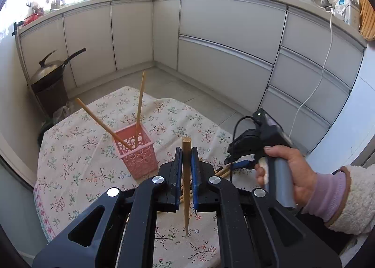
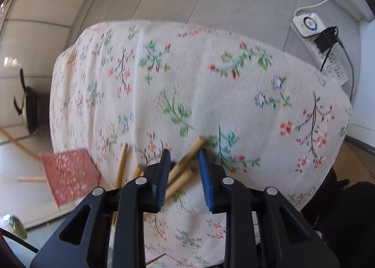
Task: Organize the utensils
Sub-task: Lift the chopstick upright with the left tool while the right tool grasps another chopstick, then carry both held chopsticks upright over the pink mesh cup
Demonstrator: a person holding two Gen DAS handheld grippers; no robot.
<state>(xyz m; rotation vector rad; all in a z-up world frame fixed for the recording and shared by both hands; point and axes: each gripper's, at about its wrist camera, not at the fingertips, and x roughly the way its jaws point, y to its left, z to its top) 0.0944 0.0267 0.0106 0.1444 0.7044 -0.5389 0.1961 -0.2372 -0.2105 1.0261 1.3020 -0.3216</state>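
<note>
My left gripper point(image 1: 186, 167) is shut on one wooden chopstick point(image 1: 186, 188), held upright above the floral tablecloth point(image 1: 77, 174) with its thin tip pointing down. Just left of it stands a pink lattice holder point(image 1: 138, 155) with two chopsticks point(image 1: 140, 103) leaning in it. A hand holds my right gripper point(image 1: 236, 162) low over several loose chopsticks point(image 1: 222, 170) on the cloth. In the right wrist view, the right gripper point(image 2: 185, 164) stands partly open around two of those chopsticks point(image 2: 187, 157), with a gap left at the right pad. The holder point(image 2: 70, 174) is blurred at the left.
A lidded wok on a dark stand point(image 1: 51, 73) sits past the table's far left corner. Grey cabinets point(image 1: 222, 33) line the walls. A power strip point(image 2: 314, 33) and white cable point(image 1: 314, 85) lie on the floor to the right. The table edge point(image 2: 211, 27) drops to tiled floor.
</note>
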